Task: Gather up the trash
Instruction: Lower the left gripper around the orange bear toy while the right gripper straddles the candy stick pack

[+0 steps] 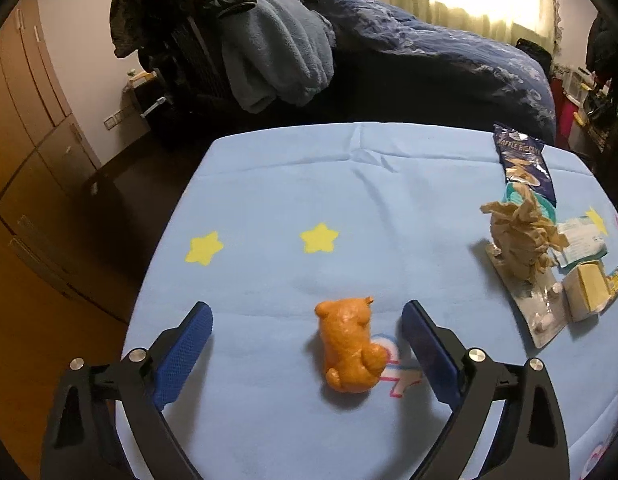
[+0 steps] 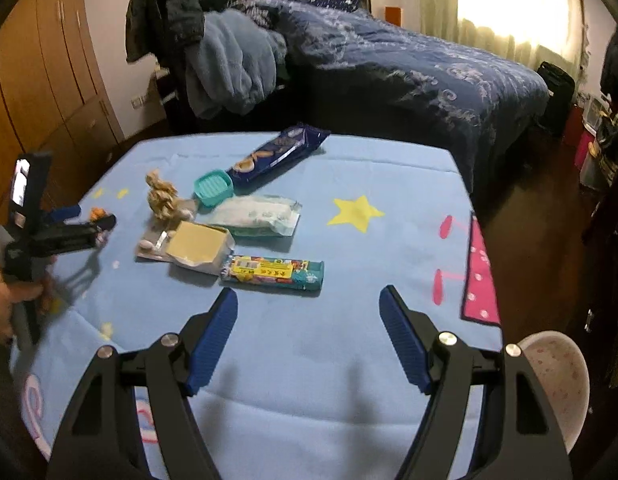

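With the left gripper [image 1: 307, 334] spread wide around the orange squishy toy [image 1: 351, 346] lying on the table [image 1: 269, 184], a soft, light, yielding body is judged best pinched across its middle, while the right gripper [image 2: 309, 328] is held wide and empty.

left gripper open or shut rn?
Open. The left gripper has its blue pads spread wide, either side of the orange toy, not touching it.

Wrappers [image 2: 273, 275] beyond spread fingers [image 2: 213, 340]
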Demonstrator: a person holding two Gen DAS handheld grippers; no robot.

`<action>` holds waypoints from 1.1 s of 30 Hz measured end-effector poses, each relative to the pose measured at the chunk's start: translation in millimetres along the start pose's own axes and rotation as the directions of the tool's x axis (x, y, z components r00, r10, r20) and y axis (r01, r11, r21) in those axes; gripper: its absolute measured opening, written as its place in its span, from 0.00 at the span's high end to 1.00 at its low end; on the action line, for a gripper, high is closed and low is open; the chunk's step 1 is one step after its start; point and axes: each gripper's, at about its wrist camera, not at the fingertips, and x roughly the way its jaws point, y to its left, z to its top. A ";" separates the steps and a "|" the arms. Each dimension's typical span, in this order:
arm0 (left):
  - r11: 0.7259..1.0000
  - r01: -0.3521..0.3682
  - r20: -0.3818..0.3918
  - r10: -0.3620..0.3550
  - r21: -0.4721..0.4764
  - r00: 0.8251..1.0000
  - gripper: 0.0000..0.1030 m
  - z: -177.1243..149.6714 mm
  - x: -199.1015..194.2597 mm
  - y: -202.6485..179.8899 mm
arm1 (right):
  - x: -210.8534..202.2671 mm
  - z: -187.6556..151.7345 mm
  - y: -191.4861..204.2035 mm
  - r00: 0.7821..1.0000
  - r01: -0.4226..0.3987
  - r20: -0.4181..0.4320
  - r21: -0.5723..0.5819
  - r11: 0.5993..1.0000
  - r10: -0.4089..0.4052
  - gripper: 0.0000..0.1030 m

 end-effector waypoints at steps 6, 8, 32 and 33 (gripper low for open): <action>1.000 0.029 -0.004 -0.029 -0.007 1.000 0.08 1.4 2.3 2.2 | 40.5 11.2 16.8 0.997 0.032 -0.062 -0.071 0.997 -0.036 0.28; 0.999 0.034 -0.004 -0.034 -0.006 0.999 0.08 2.3 3.1 2.5 | 49.9 12.2 22.2 0.996 0.022 -0.081 -0.085 0.996 -0.029 0.28; 0.998 0.058 -0.006 -0.058 -0.009 0.998 0.10 3.9 4.4 -0.1 | 61.4 18.0 19.0 0.998 0.014 -0.055 -0.047 0.999 -0.017 0.21; 0.998 0.066 -0.005 -0.066 -0.009 0.998 0.14 3.7 3.9 -0.6 | 60.2 17.0 19.7 0.998 0.013 -0.053 -0.048 0.999 -0.016 0.21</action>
